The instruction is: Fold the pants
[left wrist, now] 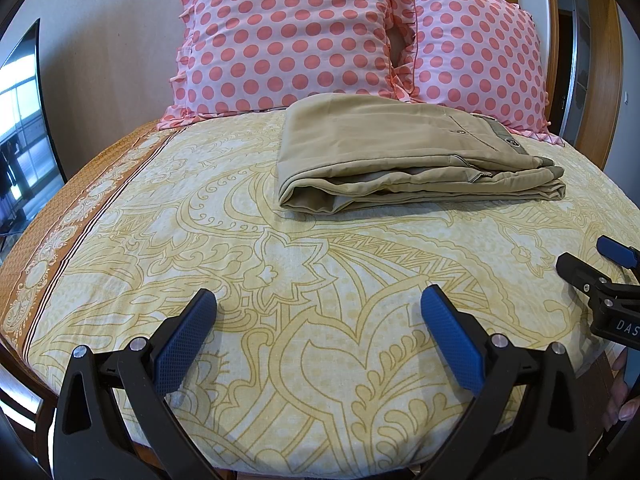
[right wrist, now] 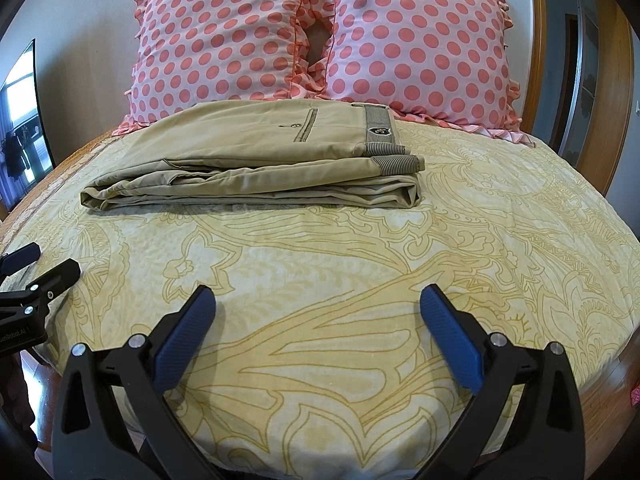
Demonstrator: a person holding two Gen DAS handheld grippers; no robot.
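Note:
Khaki pants (left wrist: pixel 404 156) lie folded into a flat rectangular stack on the bed, waistband and back pocket on top at the right end; they also show in the right wrist view (right wrist: pixel 256 160). My left gripper (left wrist: pixel 318 300) is open and empty, well short of the pants, low over the sheet. My right gripper (right wrist: pixel 318 300) is open and empty, also short of the pants. The right gripper also shows at the right edge of the left wrist view (left wrist: pixel 592 260). The left gripper shows at the left edge of the right wrist view (right wrist: pixel 44 260).
A yellow patterned bedsheet (left wrist: pixel 280 280) covers the bed (right wrist: pixel 520 260). Two pink polka-dot pillows (left wrist: pixel 288 36) (right wrist: pixel 420 44) lean against the headboard right behind the pants. A TV screen (left wrist: pixel 20 120) hangs on the left wall. A wooden door frame (right wrist: pixel 612 80) stands at the right.

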